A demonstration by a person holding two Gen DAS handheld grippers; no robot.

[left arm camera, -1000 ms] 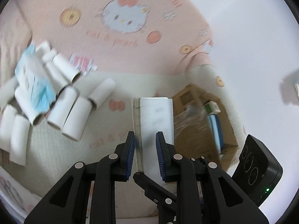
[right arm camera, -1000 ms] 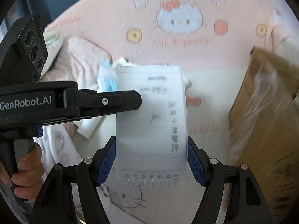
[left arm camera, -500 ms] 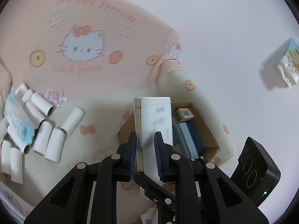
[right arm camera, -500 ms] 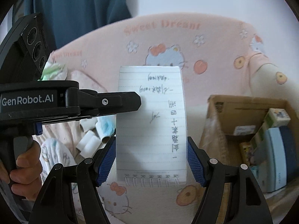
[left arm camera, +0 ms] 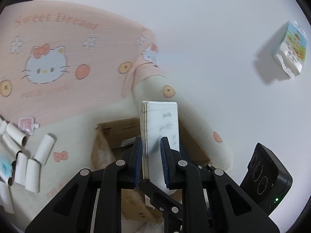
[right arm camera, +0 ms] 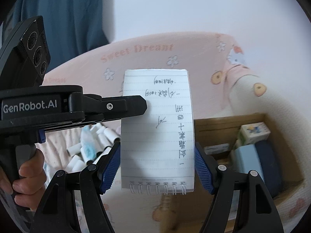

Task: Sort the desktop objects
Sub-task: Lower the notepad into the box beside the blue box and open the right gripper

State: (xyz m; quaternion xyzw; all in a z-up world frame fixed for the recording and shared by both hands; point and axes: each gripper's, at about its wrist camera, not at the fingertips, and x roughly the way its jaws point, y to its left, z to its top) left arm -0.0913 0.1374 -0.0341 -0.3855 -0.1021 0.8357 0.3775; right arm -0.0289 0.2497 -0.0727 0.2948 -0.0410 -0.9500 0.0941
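Notepad (right arm camera: 157,128) held upright in the air, spiral edge down, above the cardboard box (right arm camera: 231,120) on the pink bedding (left arm camera: 58,58). Right gripper (right arm camera: 156,167) clamped across its width; left gripper (left arm camera: 149,161) pinching its thickness from the side. Paper tubes (left arm camera: 29,161) lying left of the box.

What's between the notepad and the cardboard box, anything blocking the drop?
Nothing visible. The notepad is held by both tongs above the blanket, and the cardboard box beside it is open-topped, though partly filled with boxes at its right side.
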